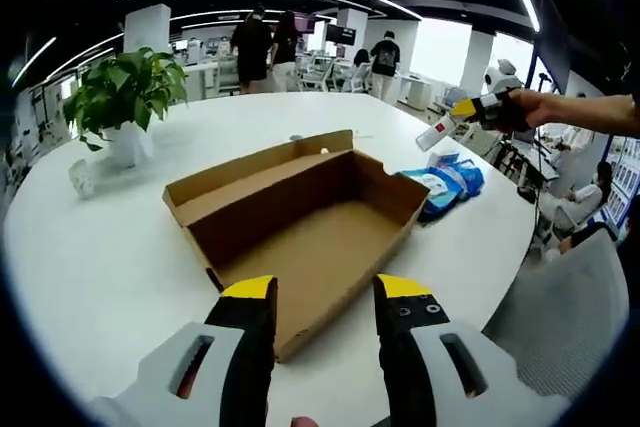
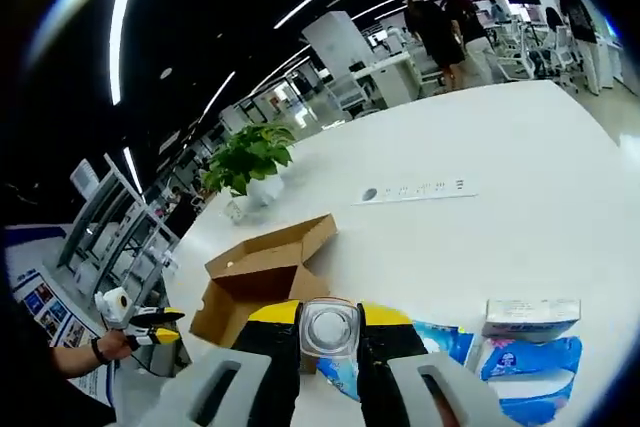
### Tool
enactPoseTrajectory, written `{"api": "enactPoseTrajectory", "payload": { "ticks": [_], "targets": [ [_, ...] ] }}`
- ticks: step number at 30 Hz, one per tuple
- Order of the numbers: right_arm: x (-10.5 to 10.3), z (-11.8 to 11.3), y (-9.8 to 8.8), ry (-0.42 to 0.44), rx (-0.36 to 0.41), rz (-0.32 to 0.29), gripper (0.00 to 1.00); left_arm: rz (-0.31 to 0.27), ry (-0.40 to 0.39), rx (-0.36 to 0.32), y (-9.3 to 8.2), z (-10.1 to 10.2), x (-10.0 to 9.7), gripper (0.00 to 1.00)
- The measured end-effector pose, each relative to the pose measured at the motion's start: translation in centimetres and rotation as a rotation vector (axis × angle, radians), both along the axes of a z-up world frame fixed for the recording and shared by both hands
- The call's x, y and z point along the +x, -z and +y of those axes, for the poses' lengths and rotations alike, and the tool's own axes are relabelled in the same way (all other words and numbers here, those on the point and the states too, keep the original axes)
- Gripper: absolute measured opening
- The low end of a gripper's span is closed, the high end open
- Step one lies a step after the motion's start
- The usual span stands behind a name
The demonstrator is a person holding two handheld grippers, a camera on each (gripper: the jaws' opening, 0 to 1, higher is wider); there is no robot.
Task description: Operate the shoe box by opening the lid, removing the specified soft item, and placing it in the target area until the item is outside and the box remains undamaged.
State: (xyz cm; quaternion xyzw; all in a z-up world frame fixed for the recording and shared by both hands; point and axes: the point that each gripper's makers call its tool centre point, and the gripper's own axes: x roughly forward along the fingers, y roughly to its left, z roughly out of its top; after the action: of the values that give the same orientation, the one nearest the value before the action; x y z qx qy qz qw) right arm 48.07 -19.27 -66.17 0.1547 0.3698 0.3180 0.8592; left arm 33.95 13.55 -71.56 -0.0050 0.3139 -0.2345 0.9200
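The brown cardboard shoe box (image 1: 300,217) lies open on the white round table (image 1: 90,267), its lid folded back on the far side and its inside bare. My left gripper (image 1: 325,292) is open, with its yellow tips over the box's near edge. Blue soft packs (image 1: 445,187) lie on the table to the right of the box. A hand holds my right gripper (image 1: 465,112) above them, shut on a small white item (image 1: 437,134). In the right gripper view this item (image 2: 330,327) sits between the jaws of my right gripper (image 2: 330,319). Beyond it lie the blue packs (image 2: 530,362) and the box (image 2: 265,272).
A potted plant (image 1: 125,97) stands at the table's far left. A white pack (image 2: 530,317) rests on the blue packs. A socket strip (image 2: 415,190) is set in the tabletop. A grey chair back (image 1: 570,297) is at the near right edge. People stand far behind.
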Motion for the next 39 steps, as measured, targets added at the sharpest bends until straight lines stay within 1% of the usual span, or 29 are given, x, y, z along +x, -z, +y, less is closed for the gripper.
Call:
{"api": "enactPoseTrajectory", "payload": {
  "ticks": [4,11,13,15,17,19,23,27,29,32,34,35,39],
  "targets": [
    [1.3,-0.5,-0.1,-0.008,-0.033,-0.008,0.16,0.004,-0.013,-0.004,0.2,0.5,-0.1,0.39],
    [3.2,-0.9,0.2,-0.056,-0.121,-0.035,0.16,0.014,-0.034,-0.014,0.6,0.8,-0.5,0.39],
    [3.7,-1.2,0.6,-0.081,-0.164,-0.041,0.16,0.013,-0.041,-0.017,0.5,0.9,-0.6,0.39],
    [4.4,-1.8,1.3,-0.108,-0.230,-0.056,0.16,0.014,-0.043,-0.021,0.5,0.8,-0.6,0.39],
    [4.9,-2.1,2.1,-0.137,-0.270,-0.050,0.16,0.013,-0.046,-0.021,0.6,0.8,-0.6,0.39],
    [5.4,-2.2,2.3,-0.146,-0.290,-0.056,0.16,0.015,-0.049,-0.025,0.6,0.8,-0.6,0.39],
    [7.5,-3.4,3.0,-0.161,-0.314,-0.059,0.16,0.017,-0.048,-0.024,0.7,0.7,-0.7,0.39],
    [9.0,-4.5,3.7,-0.192,-0.381,-0.072,0.16,0.019,-0.050,-0.023,0.9,0.8,-0.8,0.39],
    [9.6,-4.7,3.8,-0.197,-0.386,-0.079,0.16,0.025,-0.042,-0.019,1.1,0.6,-0.9,0.39],
    [10.0,-5.0,4.2,-0.228,-0.426,-0.094,0.16,0.029,-0.025,-0.008,1.3,0.2,-1.1,0.39],
    [10.3,-5.4,4.6,-0.265,-0.477,-0.106,0.16,0.030,-0.022,-0.006,1.3,0.1,-1.1,0.39],
    [10.1,-5.5,4.8,-0.288,-0.506,-0.110,0.16,0.029,-0.021,-0.005,1.2,0.1,-1.1,0.39],
    [9.6,-5.6,5.2,-0.329,-0.553,-0.116,0.16,0.027,-0.021,-0.008,1.2,0.0,-0.9,0.39]
  ]
}}
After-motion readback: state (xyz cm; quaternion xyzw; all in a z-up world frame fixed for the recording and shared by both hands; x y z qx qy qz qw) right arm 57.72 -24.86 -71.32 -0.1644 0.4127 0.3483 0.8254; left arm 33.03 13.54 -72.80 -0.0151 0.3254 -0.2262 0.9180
